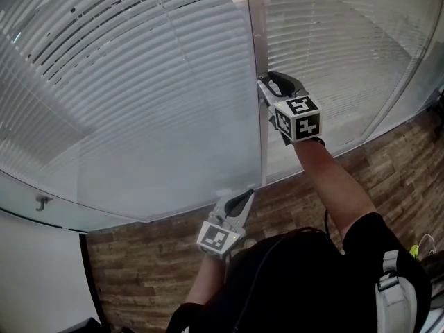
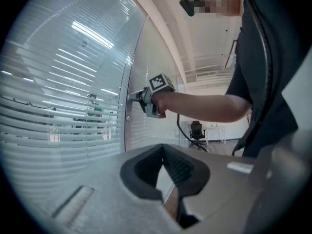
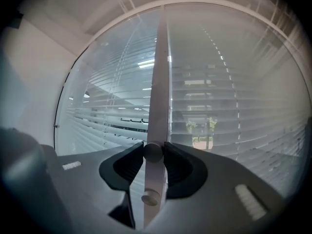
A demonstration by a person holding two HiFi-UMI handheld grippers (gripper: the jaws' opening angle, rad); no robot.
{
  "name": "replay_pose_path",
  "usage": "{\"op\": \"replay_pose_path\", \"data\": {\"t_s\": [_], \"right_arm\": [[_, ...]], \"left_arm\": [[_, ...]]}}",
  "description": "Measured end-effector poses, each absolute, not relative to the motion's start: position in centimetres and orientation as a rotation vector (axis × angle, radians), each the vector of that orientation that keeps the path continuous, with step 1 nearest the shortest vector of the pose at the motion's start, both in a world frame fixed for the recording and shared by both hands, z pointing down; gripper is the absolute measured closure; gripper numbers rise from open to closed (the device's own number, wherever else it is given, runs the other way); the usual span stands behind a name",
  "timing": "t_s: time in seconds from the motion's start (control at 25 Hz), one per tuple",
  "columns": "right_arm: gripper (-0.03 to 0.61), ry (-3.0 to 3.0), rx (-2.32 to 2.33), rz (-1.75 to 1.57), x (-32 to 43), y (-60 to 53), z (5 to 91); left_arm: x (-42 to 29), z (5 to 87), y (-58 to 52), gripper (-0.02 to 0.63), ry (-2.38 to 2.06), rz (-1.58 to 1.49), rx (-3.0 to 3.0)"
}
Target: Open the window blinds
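Observation:
White slatted blinds [image 1: 139, 82] hang behind curved glass panes split by a pale upright post [image 1: 258, 40]. My right gripper [image 1: 267, 82] points level at that post, shut on a small round knob [image 3: 153, 152] that sits between its black pads [image 3: 131, 162]. A second knob [image 3: 149, 197] sits lower on the same post. In the left gripper view the right gripper [image 2: 134, 96] meets the post [image 2: 127, 111] at arm's length. My left gripper [image 1: 246, 194] hangs lower near the foot of the glass, its tips together and nothing in it [image 2: 163, 149].
A wood-plank floor [image 1: 139, 262] runs under the glass. A white wall [image 1: 35, 269] stands at the left with a small hook [image 1: 43, 202] on the frame. An office chair [image 2: 196, 129] stands far back in the room.

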State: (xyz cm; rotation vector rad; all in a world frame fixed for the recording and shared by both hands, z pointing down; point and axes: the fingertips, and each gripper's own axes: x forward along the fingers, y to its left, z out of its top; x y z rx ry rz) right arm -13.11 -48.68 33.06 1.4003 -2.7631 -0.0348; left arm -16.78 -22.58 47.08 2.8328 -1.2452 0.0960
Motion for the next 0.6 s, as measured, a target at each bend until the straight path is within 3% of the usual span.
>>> {"op": "replay_pose_path", "data": {"t_s": [0.28,0.6], "right_arm": [[0.445,-2.849,1.470,0.211,-12.94,-48.64,32.79],[0.445,-2.844,1.474,0.200,-12.99,-48.68,32.83]], "left_arm": [[-16.67,47.06,-22.59,0.609,-1.232,0.100,2.834],[-16.57,47.08,-22.68,0.609,-1.227,0.103,2.833]]}}
